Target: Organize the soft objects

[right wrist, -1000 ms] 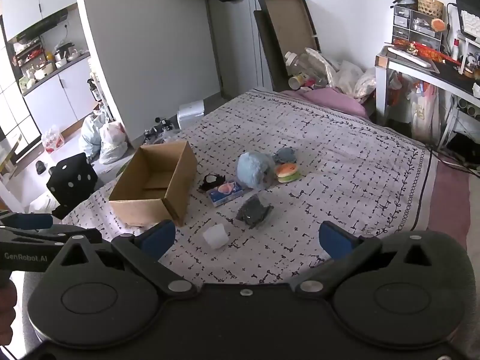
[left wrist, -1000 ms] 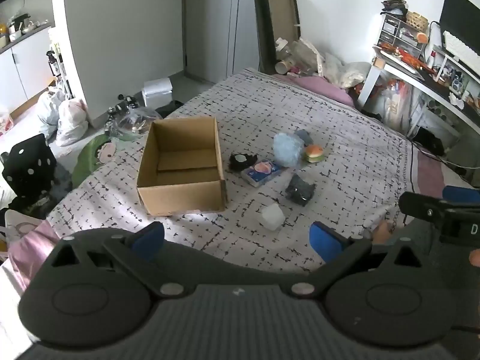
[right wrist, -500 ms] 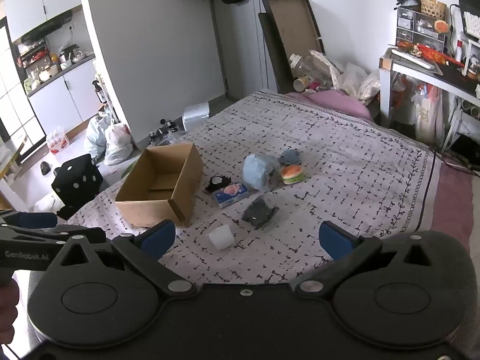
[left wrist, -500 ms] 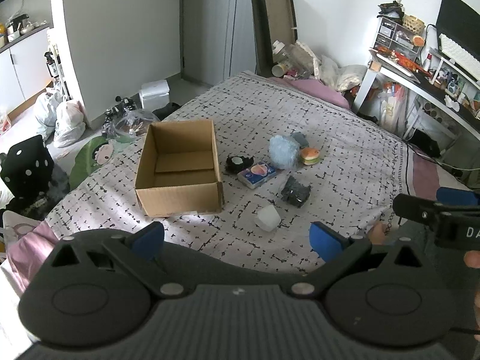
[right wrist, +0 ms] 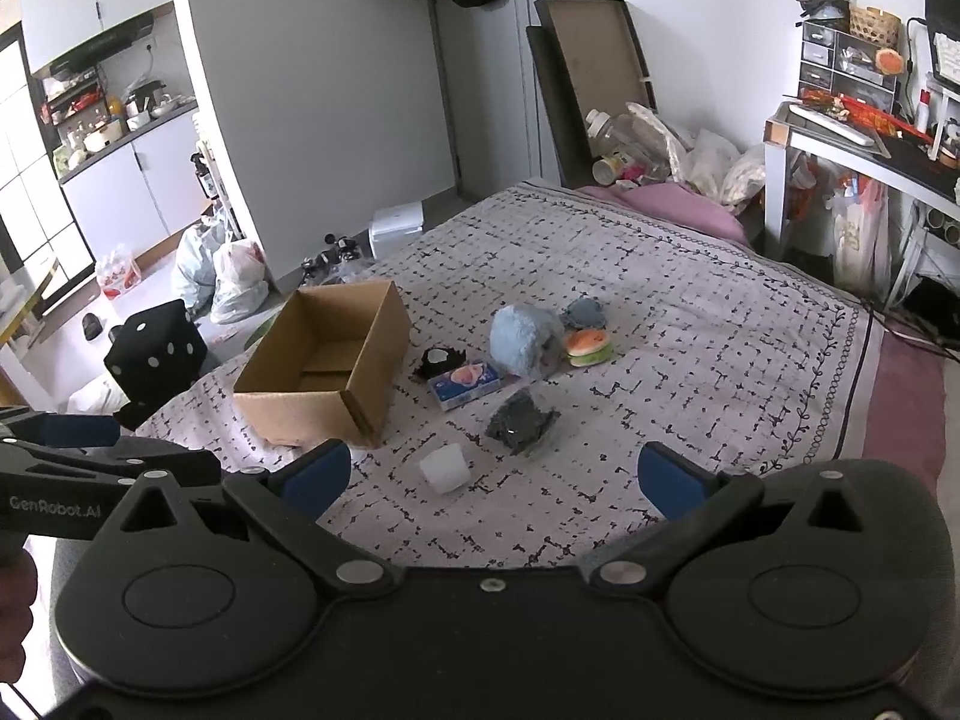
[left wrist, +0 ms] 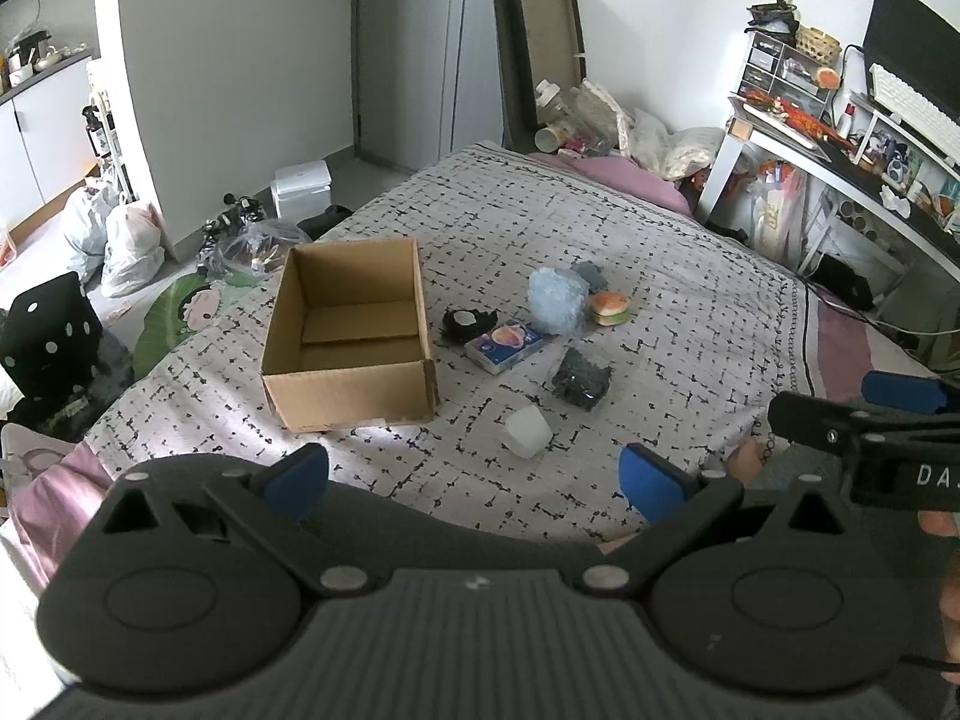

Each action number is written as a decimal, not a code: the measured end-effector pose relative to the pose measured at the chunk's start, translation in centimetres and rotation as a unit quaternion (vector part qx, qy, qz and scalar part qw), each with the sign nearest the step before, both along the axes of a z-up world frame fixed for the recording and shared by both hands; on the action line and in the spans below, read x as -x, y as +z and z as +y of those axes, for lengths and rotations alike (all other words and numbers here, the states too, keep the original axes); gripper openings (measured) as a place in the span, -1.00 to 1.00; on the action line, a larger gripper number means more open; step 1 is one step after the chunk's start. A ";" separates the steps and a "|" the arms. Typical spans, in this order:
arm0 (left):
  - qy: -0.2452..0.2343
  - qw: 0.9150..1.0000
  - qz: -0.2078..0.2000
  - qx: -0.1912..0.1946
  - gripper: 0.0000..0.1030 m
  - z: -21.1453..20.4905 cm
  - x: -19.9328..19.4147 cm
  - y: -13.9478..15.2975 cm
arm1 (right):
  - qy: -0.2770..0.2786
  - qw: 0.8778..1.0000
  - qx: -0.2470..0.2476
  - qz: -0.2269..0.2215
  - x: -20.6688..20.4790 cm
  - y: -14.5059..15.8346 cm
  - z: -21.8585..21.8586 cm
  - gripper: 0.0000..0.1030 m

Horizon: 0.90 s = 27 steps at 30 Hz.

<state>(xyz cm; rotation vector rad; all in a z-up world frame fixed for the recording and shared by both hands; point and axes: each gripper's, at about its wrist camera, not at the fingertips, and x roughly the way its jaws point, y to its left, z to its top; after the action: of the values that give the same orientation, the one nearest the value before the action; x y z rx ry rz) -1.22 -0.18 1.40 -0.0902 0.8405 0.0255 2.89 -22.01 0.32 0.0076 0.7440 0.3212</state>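
An open, empty cardboard box (left wrist: 351, 330) (right wrist: 324, 369) sits on the bed. To its right lie several soft objects: a white block (left wrist: 528, 429) (right wrist: 444, 467), a dark grey bundle (left wrist: 581, 378) (right wrist: 521, 422), a blue tissue pack (left wrist: 505, 346) (right wrist: 465, 384), a black item (left wrist: 467, 321) (right wrist: 437, 360), a fluffy light-blue plush (left wrist: 555, 300) (right wrist: 525, 339), a burger toy (left wrist: 609, 306) (right wrist: 588, 347) and a small grey plush (left wrist: 591, 273) (right wrist: 583, 312). My left gripper (left wrist: 474, 474) and right gripper (right wrist: 492, 477) are open and empty, held above the bed's near edge.
The bed (left wrist: 690, 324) has a patterned cover. A desk (left wrist: 840, 162) stands on the right. Bags (left wrist: 120, 234), a black dotted cube (left wrist: 51, 330) and clutter lie on the floor to the left. Bottles and bags (right wrist: 660, 144) are piled at the bed's far end.
Both grippers have tilted up and drawn back slightly, so the bed and objects sit lower in view. Nothing on the bed has moved. Both stay open.
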 end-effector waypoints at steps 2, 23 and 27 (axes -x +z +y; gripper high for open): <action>-0.001 1.000 0.000 0.000 0.98 -0.1 0.0 0.0 | -0.003 1.000 0.001 0.001 0.0 -0.1 -0.1 1.00; -0.002 1.000 0.006 0.000 0.98 -0.4 -0.2 -0.3 | -0.004 1.000 0.004 0.000 0.1 -0.2 -0.3 1.00; -0.003 1.000 0.007 -0.001 0.99 -0.4 -0.4 -0.3 | -0.007 1.000 0.001 0.003 -0.2 -0.2 -0.4 1.00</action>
<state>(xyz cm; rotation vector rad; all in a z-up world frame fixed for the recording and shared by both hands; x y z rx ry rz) -0.84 -0.56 1.07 -0.0861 0.8542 0.0201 3.12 -22.42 0.08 0.0110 0.7497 0.3078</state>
